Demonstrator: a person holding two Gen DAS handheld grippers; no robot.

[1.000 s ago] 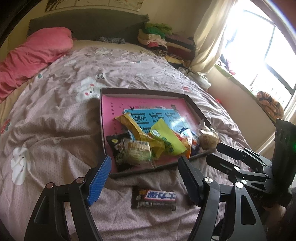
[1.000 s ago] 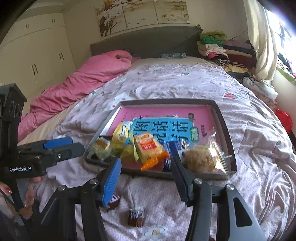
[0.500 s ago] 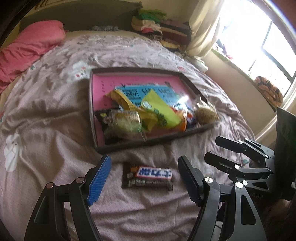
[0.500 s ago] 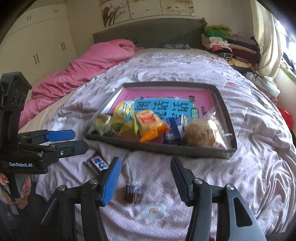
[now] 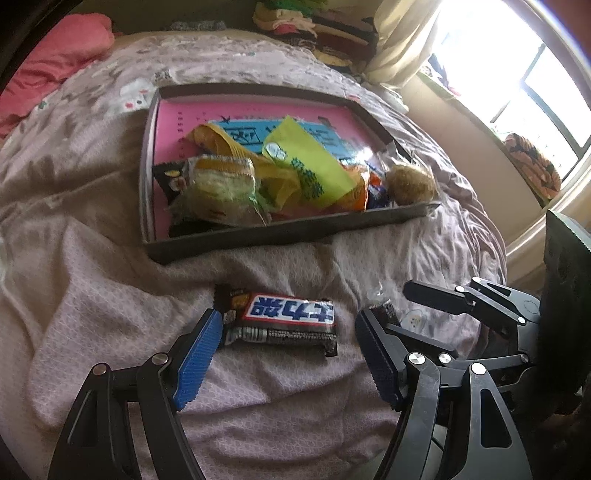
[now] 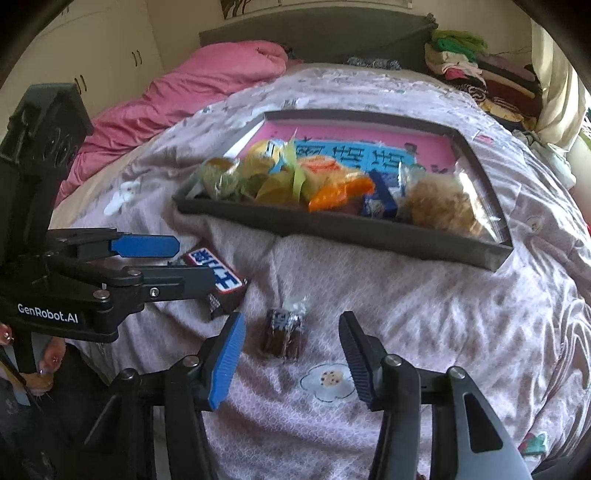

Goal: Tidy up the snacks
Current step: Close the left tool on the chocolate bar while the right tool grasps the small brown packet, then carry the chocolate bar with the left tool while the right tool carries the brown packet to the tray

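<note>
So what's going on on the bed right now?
Snacks are being gathered into the tray, which already holds several packets. Two remain on the bedspread. The left claw is open around the chocolate bar, one finger at its end. The right claw is open around the small brown candy. Neither is gripped yet.

I log: bed (image 6: 424, 295) under mauve patterned cover. At its head, dark headboard (image 6: 314, 33); pink duvet (image 6: 177, 96) heaped left; folded clothes (image 6: 480, 77) stacked right. Cream wardrobe (image 6: 110, 55) beyond. Bright window (image 5: 517, 74), curtain (image 5: 402, 40) beside.
</note>
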